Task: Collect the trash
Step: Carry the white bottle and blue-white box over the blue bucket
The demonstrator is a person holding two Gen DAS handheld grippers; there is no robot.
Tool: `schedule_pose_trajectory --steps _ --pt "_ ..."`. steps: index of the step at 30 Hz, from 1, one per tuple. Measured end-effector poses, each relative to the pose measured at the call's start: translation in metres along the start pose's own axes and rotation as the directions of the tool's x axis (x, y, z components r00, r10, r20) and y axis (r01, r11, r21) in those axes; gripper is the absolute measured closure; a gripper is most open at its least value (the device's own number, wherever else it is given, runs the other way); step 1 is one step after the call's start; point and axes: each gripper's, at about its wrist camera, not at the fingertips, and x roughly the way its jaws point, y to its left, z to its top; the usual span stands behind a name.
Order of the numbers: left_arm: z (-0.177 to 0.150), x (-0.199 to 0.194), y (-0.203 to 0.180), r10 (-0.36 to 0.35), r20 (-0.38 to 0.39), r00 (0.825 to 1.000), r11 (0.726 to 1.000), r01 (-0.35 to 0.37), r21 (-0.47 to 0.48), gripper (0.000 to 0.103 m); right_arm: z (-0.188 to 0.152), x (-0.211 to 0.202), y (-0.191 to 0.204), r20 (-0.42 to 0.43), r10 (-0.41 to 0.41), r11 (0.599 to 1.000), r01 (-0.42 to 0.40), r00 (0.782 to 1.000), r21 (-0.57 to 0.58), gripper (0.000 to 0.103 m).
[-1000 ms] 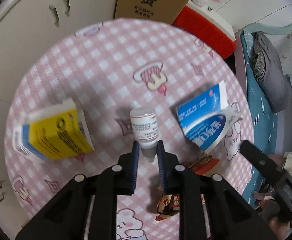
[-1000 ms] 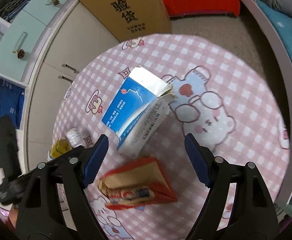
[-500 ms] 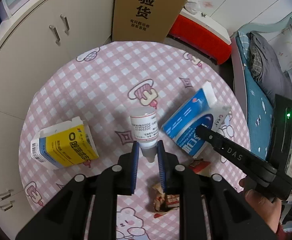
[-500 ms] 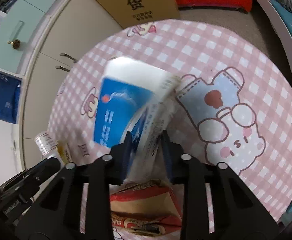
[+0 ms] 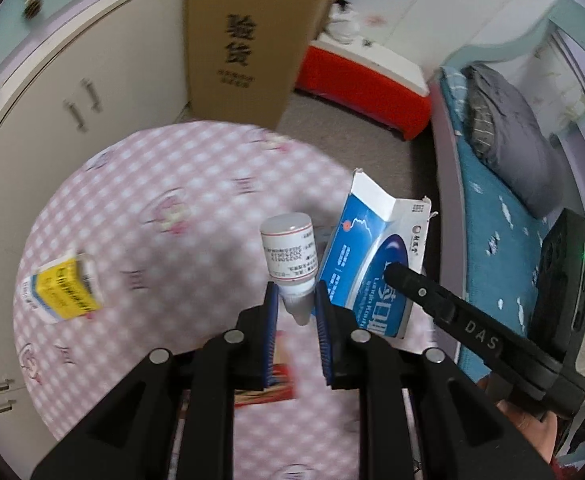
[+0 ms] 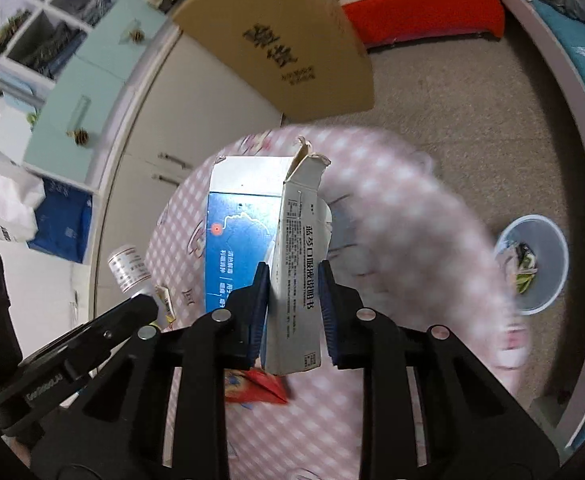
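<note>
Two grippers, both loaded. Biggest first: the round counter (image 5: 180, 184) with its pink checked cloth lies below everything, blurred in both views. Beside it on the floor stands a tall cardboard box (image 5: 248, 36), and in the right wrist view a pale bin (image 6: 532, 264) sits on the floor off the counter's right edge with scraps inside it.

Up in the air, the blue and white carton (image 6: 292, 264) is pinched by its narrow grey side in the right gripper (image 6: 294, 292), jaws closed on it, torn flap pointing away. In the left wrist view that carton hangs over the counter's right edge.

A yellow box (image 5: 62, 288) lies near the counter's left edge. A red wrapper (image 6: 258, 390) lies on the cloth under the right gripper.

Smallest now: the little white bottle (image 5: 290, 256), held by its narrow end in the left gripper (image 5: 295, 308), jaws shut tight on it, lifted just beside the carton.
</note>
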Motion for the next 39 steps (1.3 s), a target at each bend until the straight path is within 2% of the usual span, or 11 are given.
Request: schedule_pose_trajectory --steps 7,15,20,26,28,30,39 --pt "-0.006 0.012 -0.116 -0.041 -0.007 0.999 0.994 0.042 0.104 0.085 0.011 -0.089 -0.091 0.097 -0.049 0.997 0.044 0.994 0.056 0.078" --pt "-0.019 0.036 -0.238 -0.086 -0.059 0.995 0.964 0.098 0.246 0.085 0.012 -0.178 -0.183 0.217 -0.154 0.981 0.123 0.964 0.153 0.078" --pt "-0.028 0.051 -0.292 -0.106 -0.100 0.989 0.941 0.132 0.310 0.085 0.004 -0.219 -0.232 0.268 -0.205 0.962 0.142 0.941 0.235 0.078" --pt "-0.035 0.063 -0.339 -0.121 -0.142 0.982 0.919 0.165 0.357 0.084 -0.001 -0.251 -0.265 0.316 -0.236 0.944 0.140 0.919 0.297 0.078" --pt "-0.036 0.065 -0.351 -0.126 -0.149 0.981 0.915 0.173 0.364 0.076 -0.002 -0.256 -0.272 0.327 -0.241 0.941 0.136 0.914 0.311 0.078" --pt "-0.034 0.065 -0.356 -0.120 -0.133 0.984 0.917 0.161 0.364 0.035 -0.003 -0.260 -0.279 0.331 -0.244 0.937 0.132 0.912 0.324 0.078" --pt "-0.030 0.061 -0.364 -0.064 -0.098 0.993 0.920 0.097 0.379 0.029 -0.003 -0.255 -0.291 0.312 -0.227 0.935 0.118 0.922 0.334 0.078"
